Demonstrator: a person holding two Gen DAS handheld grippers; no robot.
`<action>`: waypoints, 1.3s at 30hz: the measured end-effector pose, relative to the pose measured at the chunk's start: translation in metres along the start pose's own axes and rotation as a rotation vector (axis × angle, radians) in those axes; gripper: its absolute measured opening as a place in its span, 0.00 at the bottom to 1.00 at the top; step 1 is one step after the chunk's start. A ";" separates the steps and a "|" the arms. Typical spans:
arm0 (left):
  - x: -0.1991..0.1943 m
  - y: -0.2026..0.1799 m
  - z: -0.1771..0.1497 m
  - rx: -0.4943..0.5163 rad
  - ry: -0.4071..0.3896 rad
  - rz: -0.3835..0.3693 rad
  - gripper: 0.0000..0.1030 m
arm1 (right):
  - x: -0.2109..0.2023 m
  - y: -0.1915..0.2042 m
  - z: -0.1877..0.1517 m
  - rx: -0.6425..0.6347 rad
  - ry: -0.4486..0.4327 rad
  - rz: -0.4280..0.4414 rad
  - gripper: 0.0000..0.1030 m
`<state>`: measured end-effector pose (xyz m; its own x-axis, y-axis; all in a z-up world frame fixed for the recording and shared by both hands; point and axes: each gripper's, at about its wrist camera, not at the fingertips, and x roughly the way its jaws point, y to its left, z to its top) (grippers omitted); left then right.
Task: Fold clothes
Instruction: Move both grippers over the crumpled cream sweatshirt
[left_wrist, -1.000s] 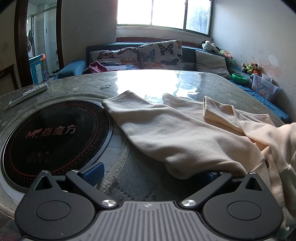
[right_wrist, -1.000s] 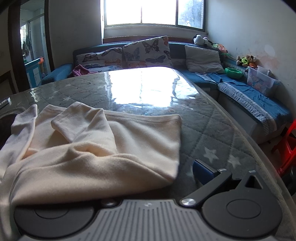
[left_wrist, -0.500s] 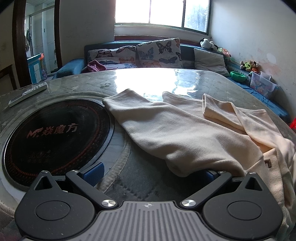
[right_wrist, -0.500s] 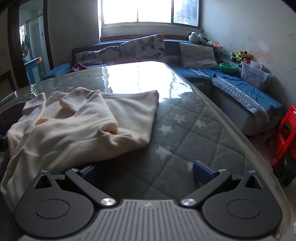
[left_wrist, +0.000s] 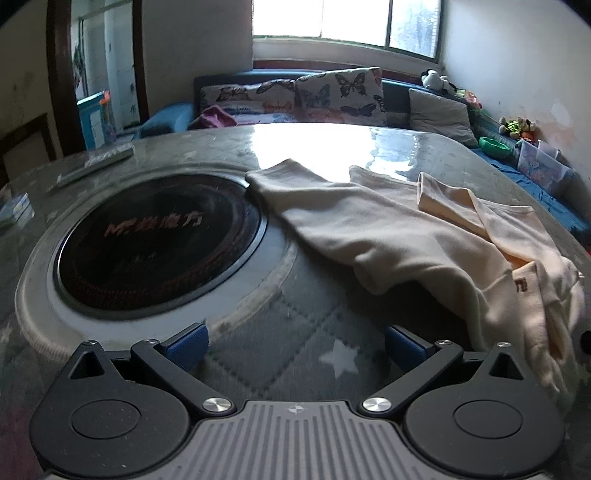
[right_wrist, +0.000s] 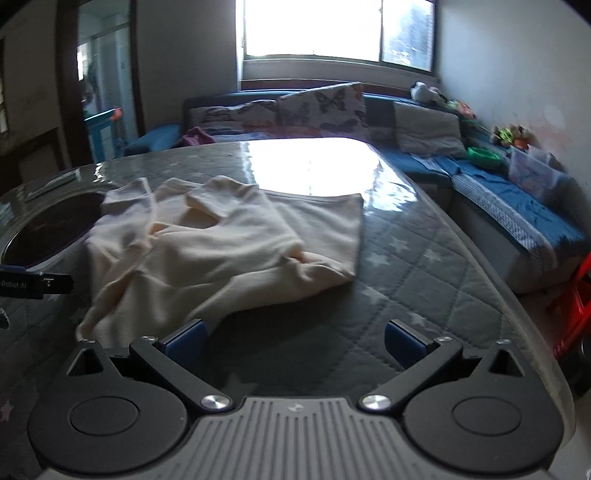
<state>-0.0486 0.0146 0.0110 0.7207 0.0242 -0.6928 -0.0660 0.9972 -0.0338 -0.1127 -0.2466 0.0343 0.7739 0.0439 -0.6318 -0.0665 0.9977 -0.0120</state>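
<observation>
We are holding both grippers low over the table (right_wrist: 424, 258), and neither is gripping anything: the left gripper (left_wrist: 295, 341) is standing with its blue pads wide apart over bare quilted cover, and the right gripper (right_wrist: 295, 338) is likewise spread wide with nothing between its fingers.

The cream garment (left_wrist: 406, 236) is lying loosely bunched on the table. In the left wrist view it is filling the centre and right of the frame, its long axis running from the sleeve end at upper centre, which is lapping the rim of the round black cooktop (left_wrist: 155, 243), down to the crumpled collar part at the lower right edge. Its nearest fold is lying just beside our left gripper's right finger, not between the pads.

In the right wrist view the same garment is occupying the centre left, with its straight hem edge toward the upper right, and its nearest corner is lying just ahead of the left-hand pad.

We are judging that both grippers are about equally near, each needing to shift toward the other to get cloth between the fingers.
</observation>
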 end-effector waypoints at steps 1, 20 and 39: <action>-0.002 0.000 -0.001 -0.005 0.007 0.003 1.00 | -0.001 0.003 0.000 -0.004 -0.002 0.005 1.00; -0.025 -0.016 -0.008 -0.025 0.073 -0.029 1.00 | -0.011 0.016 -0.013 0.018 -0.029 0.128 1.00; -0.033 -0.032 -0.001 0.012 0.070 -0.059 1.00 | -0.011 0.033 -0.008 -0.032 -0.030 0.168 1.00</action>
<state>-0.0710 -0.0177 0.0343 0.6733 -0.0392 -0.7383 -0.0163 0.9976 -0.0678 -0.1289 -0.2141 0.0348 0.7685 0.2119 -0.6037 -0.2160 0.9741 0.0669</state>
